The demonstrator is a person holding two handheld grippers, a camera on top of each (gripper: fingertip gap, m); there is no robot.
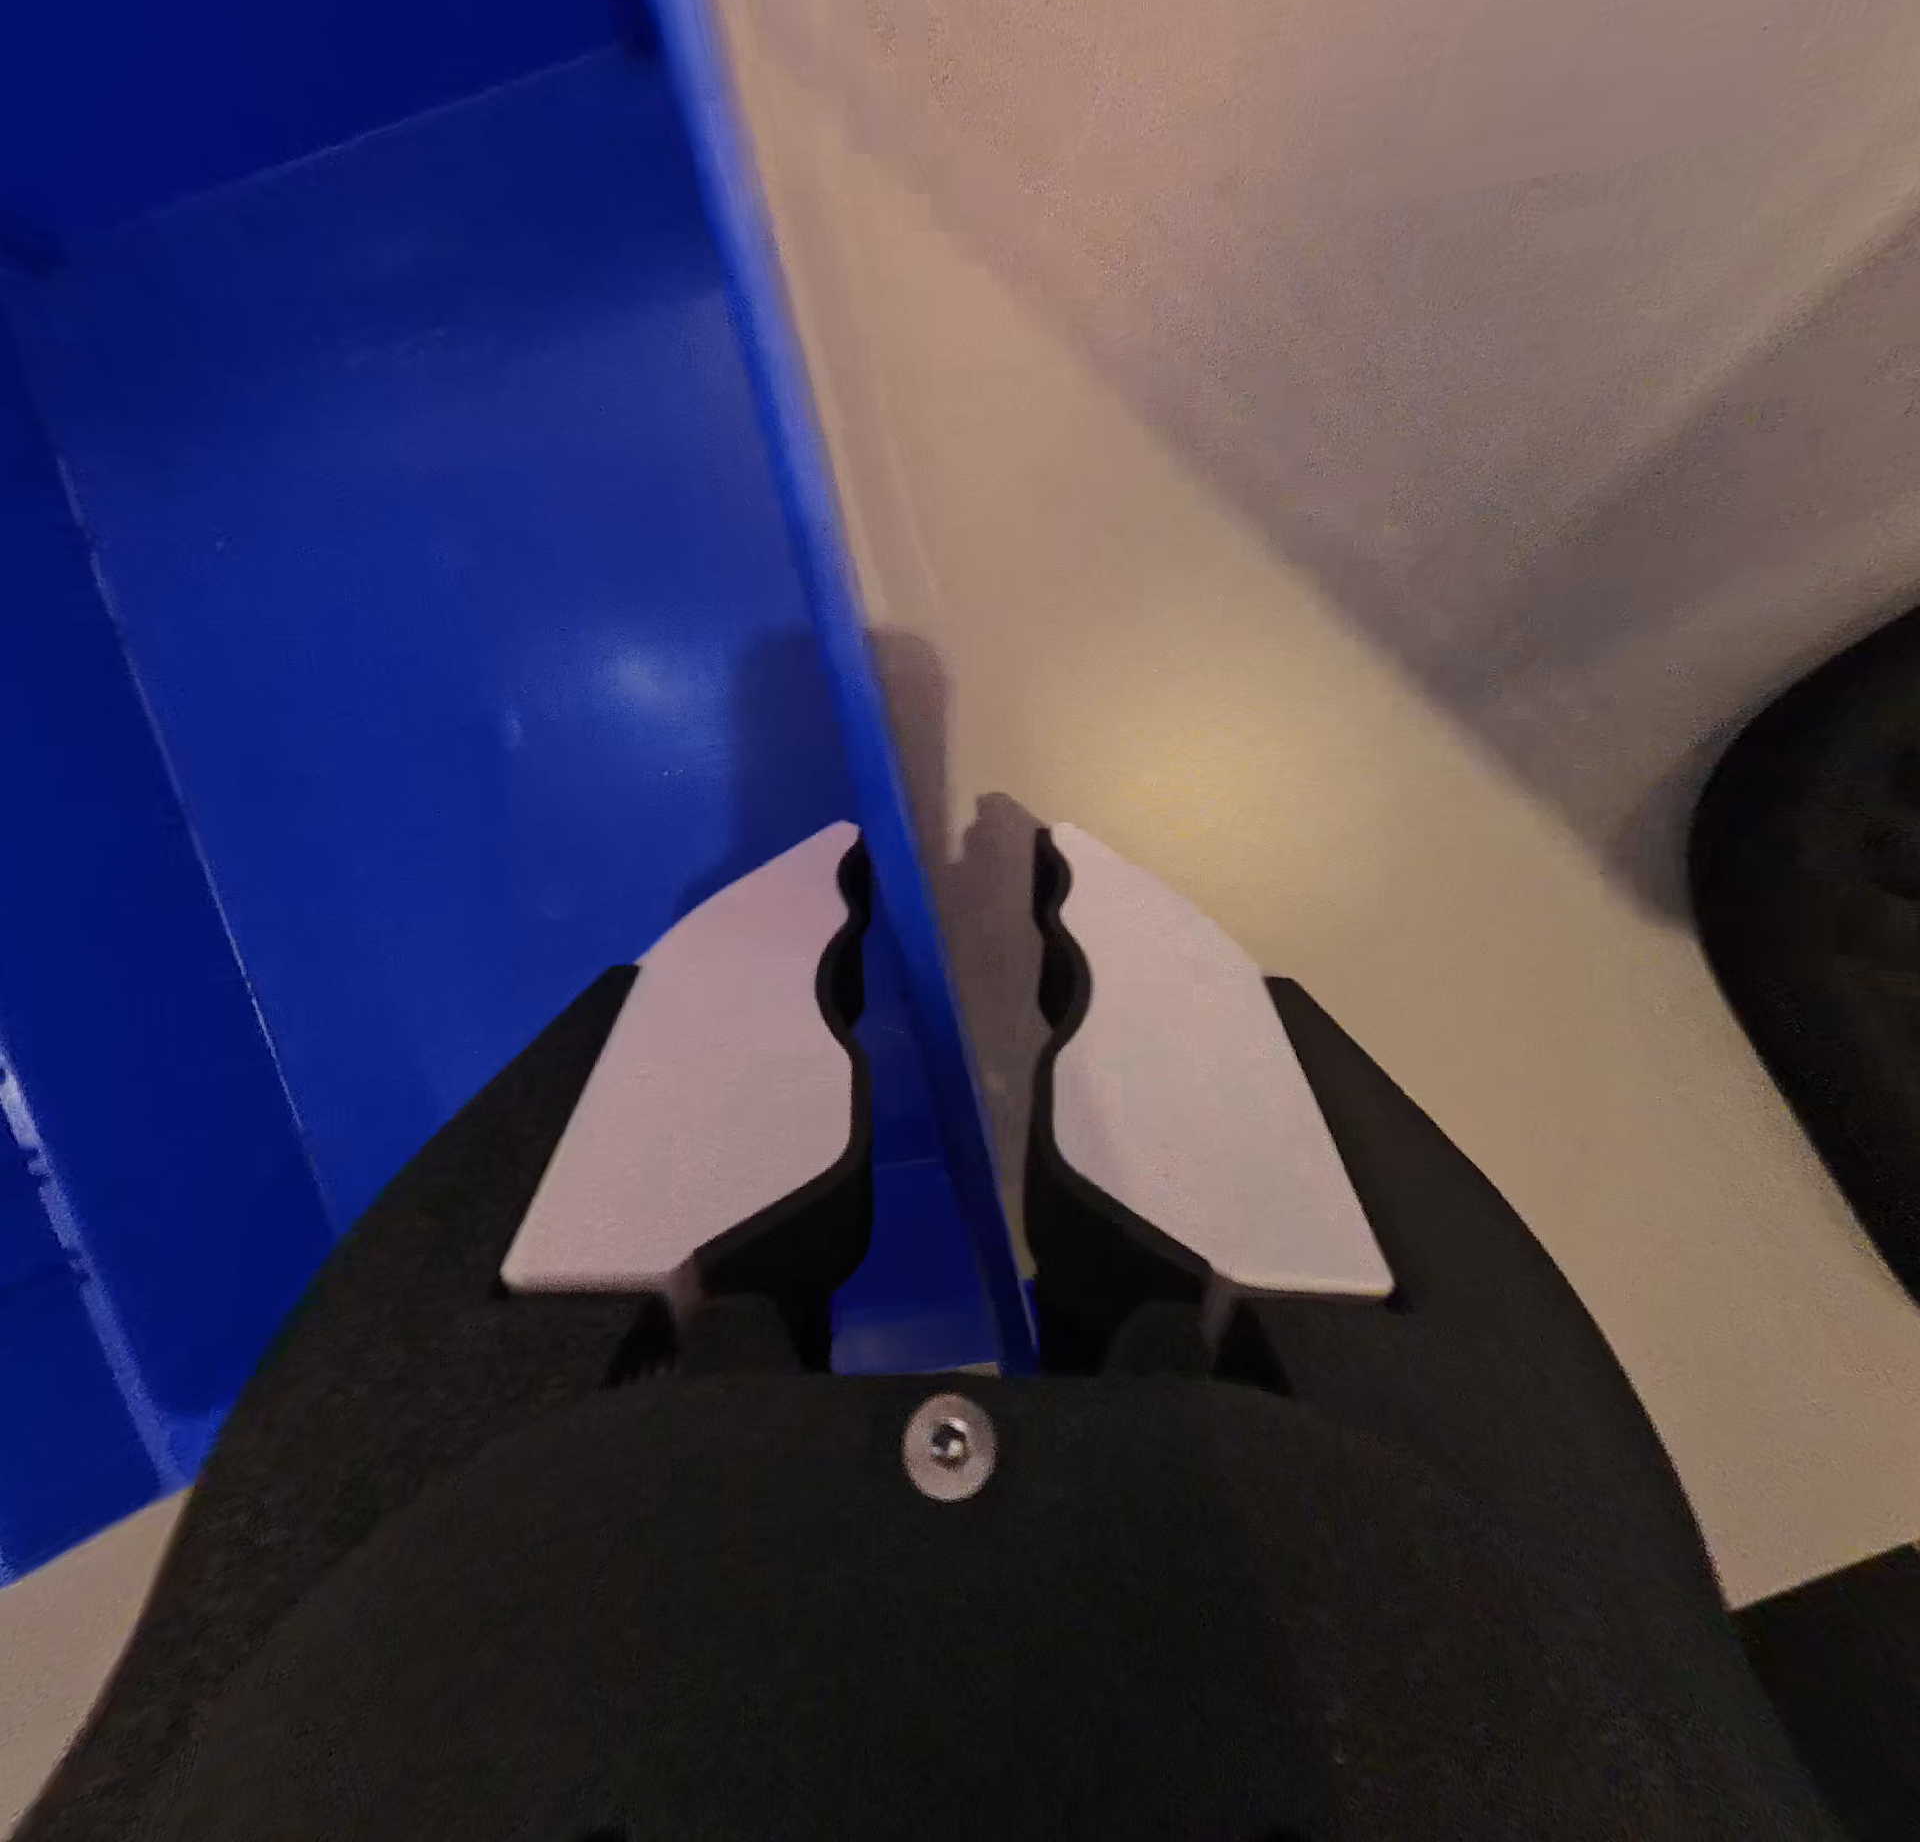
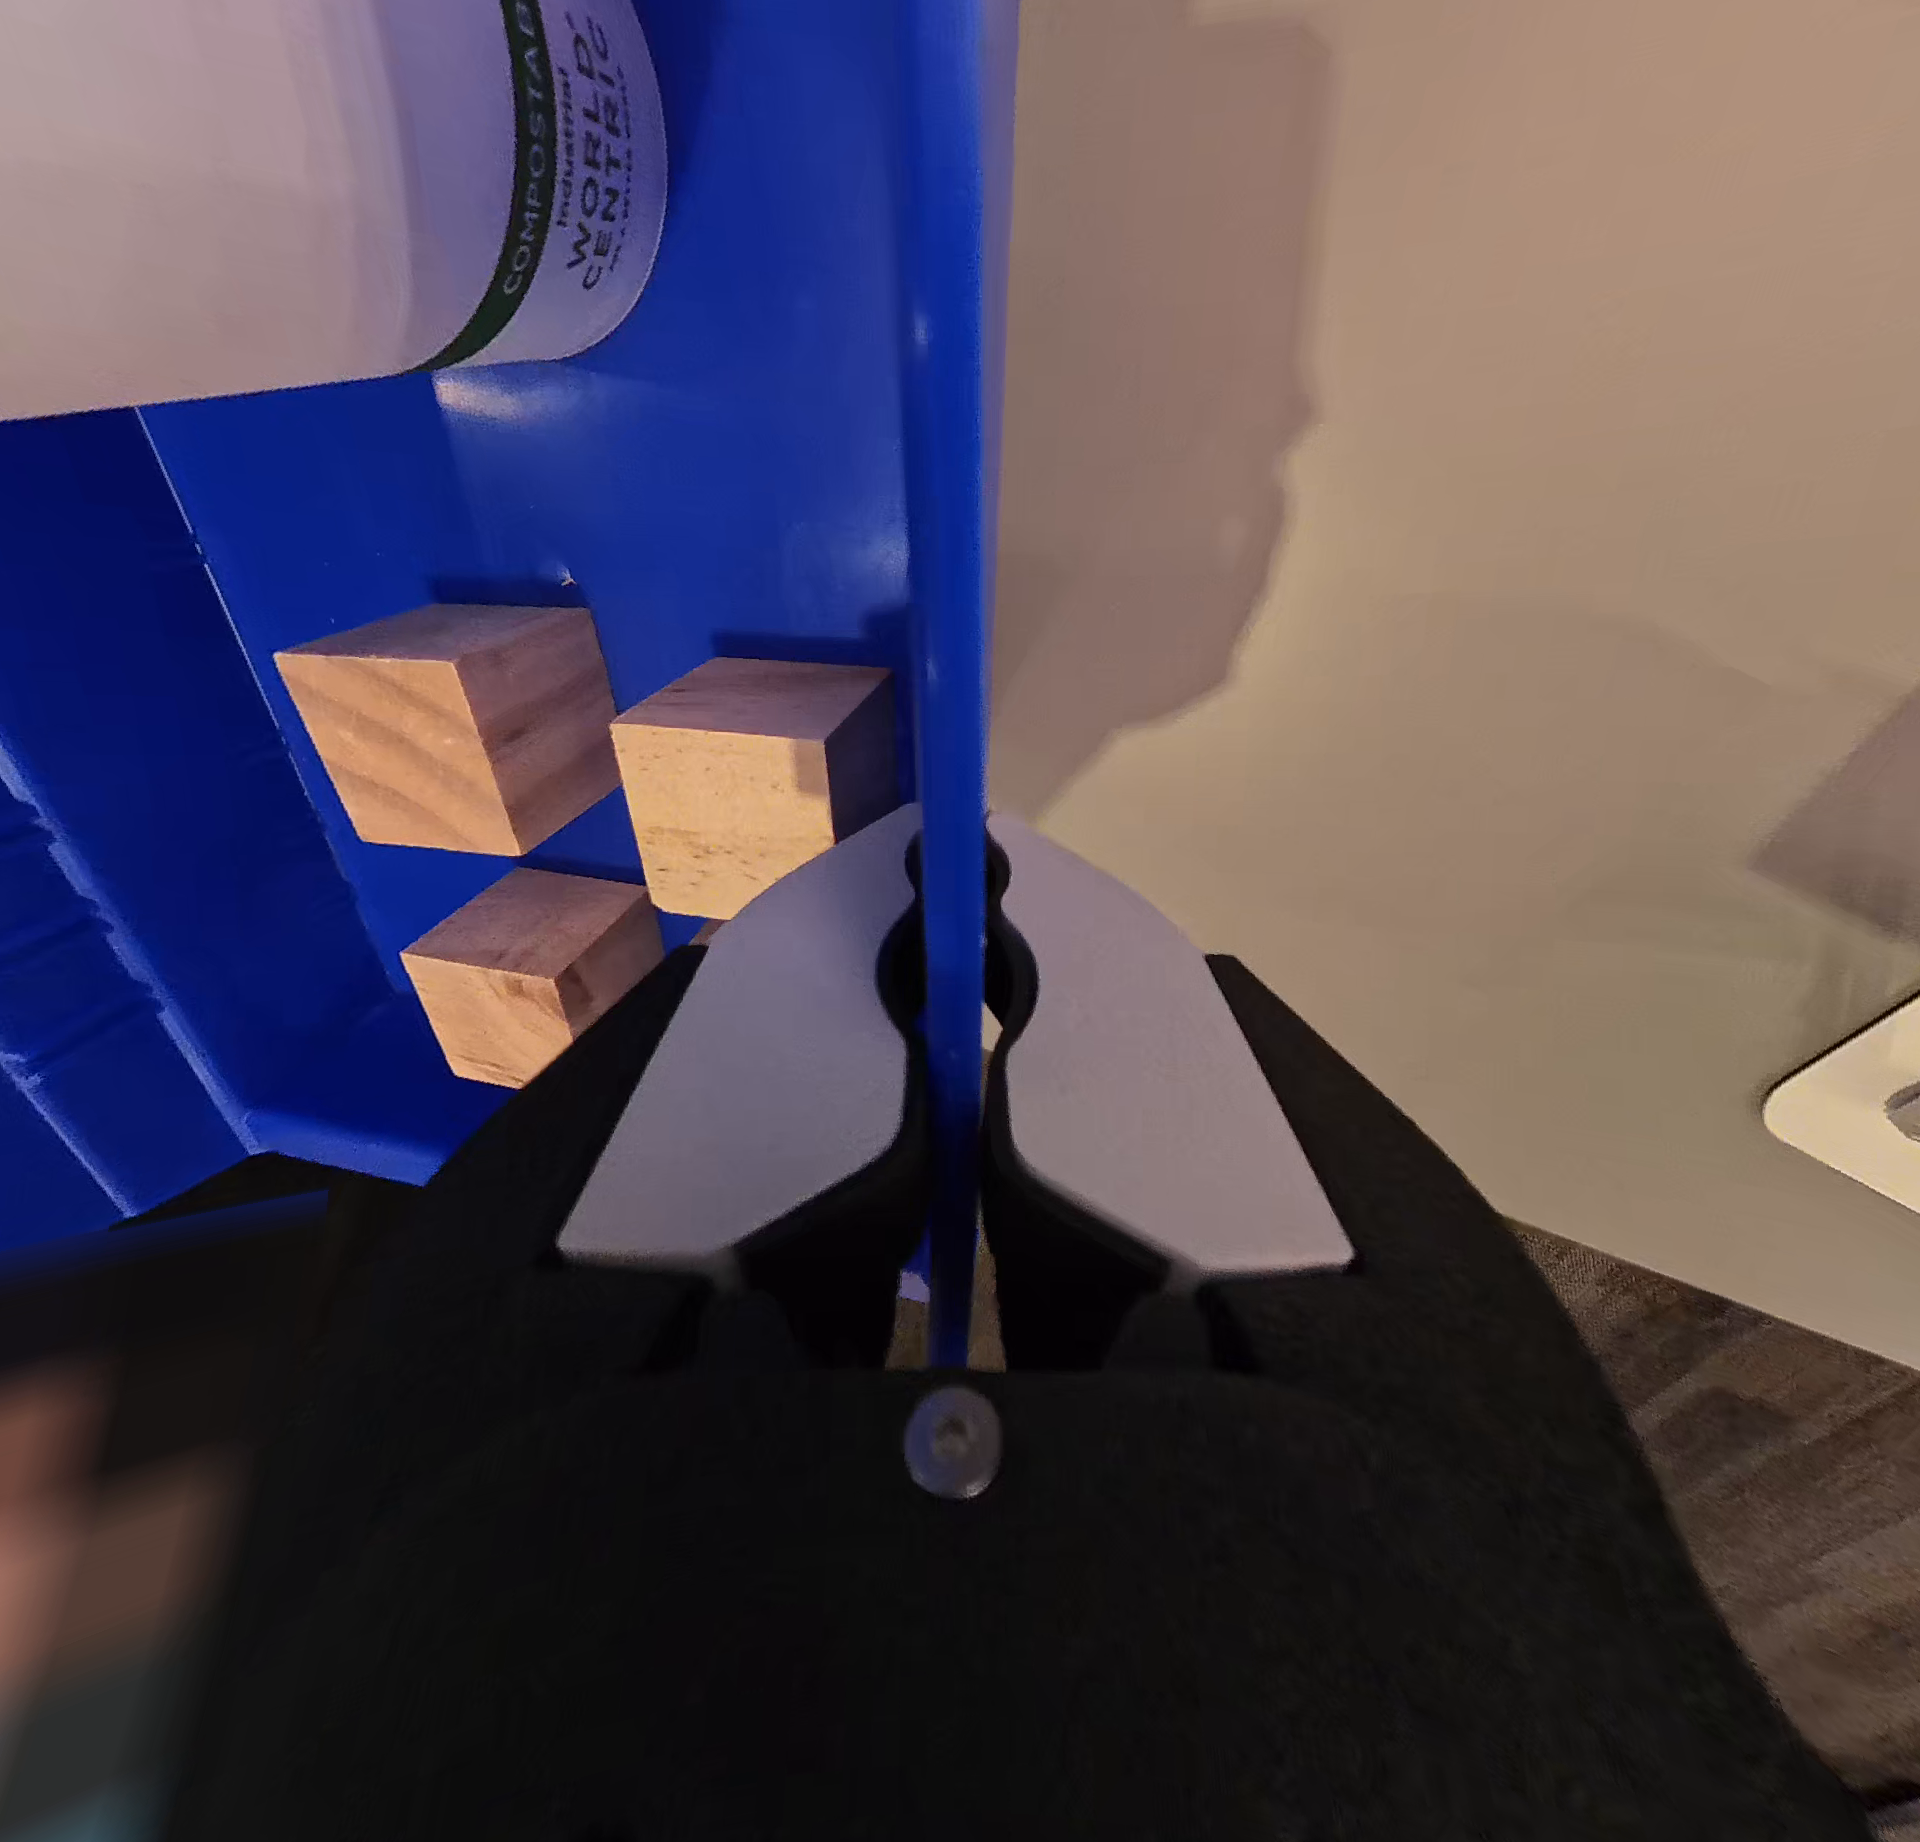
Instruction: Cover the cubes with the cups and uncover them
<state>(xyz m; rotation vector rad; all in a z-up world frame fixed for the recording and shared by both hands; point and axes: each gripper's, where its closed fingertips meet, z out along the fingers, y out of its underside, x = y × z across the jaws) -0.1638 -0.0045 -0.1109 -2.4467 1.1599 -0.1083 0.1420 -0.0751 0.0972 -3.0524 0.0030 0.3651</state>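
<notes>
Pale cream bench (image 1: 1351,649) fills the ground to the right of both tongs, with grey carpeted floor (image 2: 1745,1460) showing past its edge in the right wrist view.

Largest on it is a blue plastic bin (image 1: 416,649), lying to the left of each pair of tongs, its thin side wall (image 2: 951,442) running straight ahead between the fingers in both views. The left tongs (image 1: 948,836) straddle that wall with their jaws parted: the left finger sits close against the inner face, while a clear gap separates the right finger from the outer face. The right tongs (image 2: 951,842) are clamped on the wall, both dark pads pressed to it on either side.

Ahead and to the left of the right tongs, a white paper cup (image 2: 312,151) with a dark green band lies on its side inside the bin. Nearer, just left of the right tongs, three wooden cubes (image 2: 457,732) rest on the bin floor, uncovered; the closest of them (image 2: 530,971) is partly hidden by the left finger. A fourth may sit behind that finger, but I cannot tell.

Far right of the left tongs, a dark rounded object (image 1: 1829,909) sits on the bench, too blurred to identify.
</notes>
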